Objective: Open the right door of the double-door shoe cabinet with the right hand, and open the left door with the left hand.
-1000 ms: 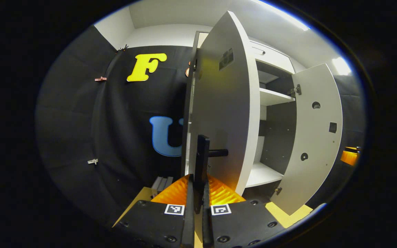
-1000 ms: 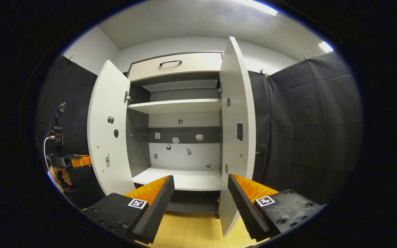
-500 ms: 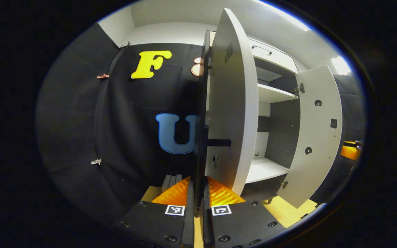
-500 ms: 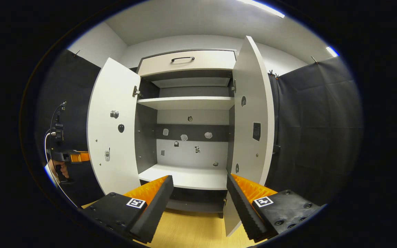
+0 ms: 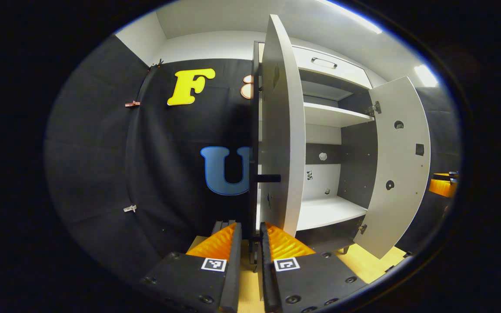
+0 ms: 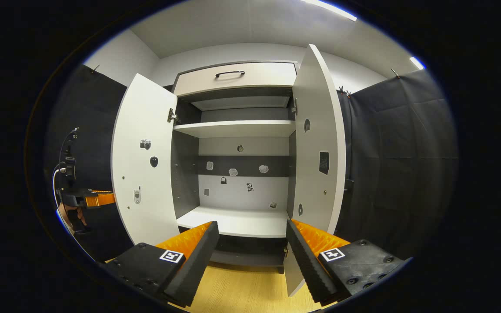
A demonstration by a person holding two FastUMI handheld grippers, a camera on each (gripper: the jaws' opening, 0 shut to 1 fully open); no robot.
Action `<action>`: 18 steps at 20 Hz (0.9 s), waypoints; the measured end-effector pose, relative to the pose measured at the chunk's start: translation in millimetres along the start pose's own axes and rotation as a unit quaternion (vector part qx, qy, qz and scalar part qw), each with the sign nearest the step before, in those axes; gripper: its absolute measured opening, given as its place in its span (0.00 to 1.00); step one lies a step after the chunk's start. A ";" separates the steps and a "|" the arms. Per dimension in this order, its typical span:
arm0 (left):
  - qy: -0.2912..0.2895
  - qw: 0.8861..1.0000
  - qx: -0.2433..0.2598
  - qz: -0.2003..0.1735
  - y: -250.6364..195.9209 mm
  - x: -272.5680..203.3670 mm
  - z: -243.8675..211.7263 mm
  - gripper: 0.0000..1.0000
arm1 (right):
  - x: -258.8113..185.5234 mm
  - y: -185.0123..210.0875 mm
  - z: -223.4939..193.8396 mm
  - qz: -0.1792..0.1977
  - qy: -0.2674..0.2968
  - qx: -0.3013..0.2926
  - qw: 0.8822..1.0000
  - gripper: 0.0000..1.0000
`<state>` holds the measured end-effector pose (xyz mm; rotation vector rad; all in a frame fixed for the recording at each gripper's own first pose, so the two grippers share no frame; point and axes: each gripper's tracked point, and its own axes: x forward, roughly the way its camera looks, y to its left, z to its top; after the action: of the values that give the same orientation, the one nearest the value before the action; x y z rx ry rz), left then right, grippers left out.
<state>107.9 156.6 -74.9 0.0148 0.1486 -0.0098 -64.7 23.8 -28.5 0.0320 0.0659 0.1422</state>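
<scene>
White laminate doors stand swung out on both sides of the shoe cabinet as I watch from afar. In the left gripper view, my left hand-held gripper has its orange-backed fingers drawn nearly together around the dark handle of the left door, which I see almost edge-on; whether both pads actually press on the handle I cannot tell, since a thin gap shows on each side. In the right gripper view, my right hand-held gripper hangs spread wide and holds nothing, in front of the lower shelf, with the right door just beside its right finger.

I judge the task close to done, and the risks are in the finish. If I keep pulling the left door past its hinge limit, the hinge could strain or the cabinet could shift on the wood floor. If I draw the left hand-held gripper away at an angle, a finger could catch the handle and drag the door back toward closing. The right door, standing free, could drift inward, or I could bump it while withdrawing.
</scene>
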 end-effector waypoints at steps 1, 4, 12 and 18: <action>0.000 1.000 0.004 0.003 0.4 -3.3 1.6 0.34 | -0.6 -0.9 0.1 -0.002 -0.001 -0.001 1.000 0.98; -0.002 0.999 0.024 0.024 4.1 -13.3 6.7 0.62 | -2.9 -2.7 1.3 -0.005 -0.001 0.001 1.000 0.98; -0.025 1.000 -0.001 0.006 -25.2 -45.2 21.2 0.97 | -6.7 0.0 1.0 -0.001 0.001 0.010 1.000 1.00; -0.025 1.000 -0.003 0.005 -55.5 -55.2 25.7 0.97 | -7.5 3.6 7.4 -0.001 -0.006 0.012 1.000 0.98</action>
<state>56.6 101.2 -42.1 0.0090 0.0985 0.0011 -72.0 26.1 -20.5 0.0569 0.0556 0.1396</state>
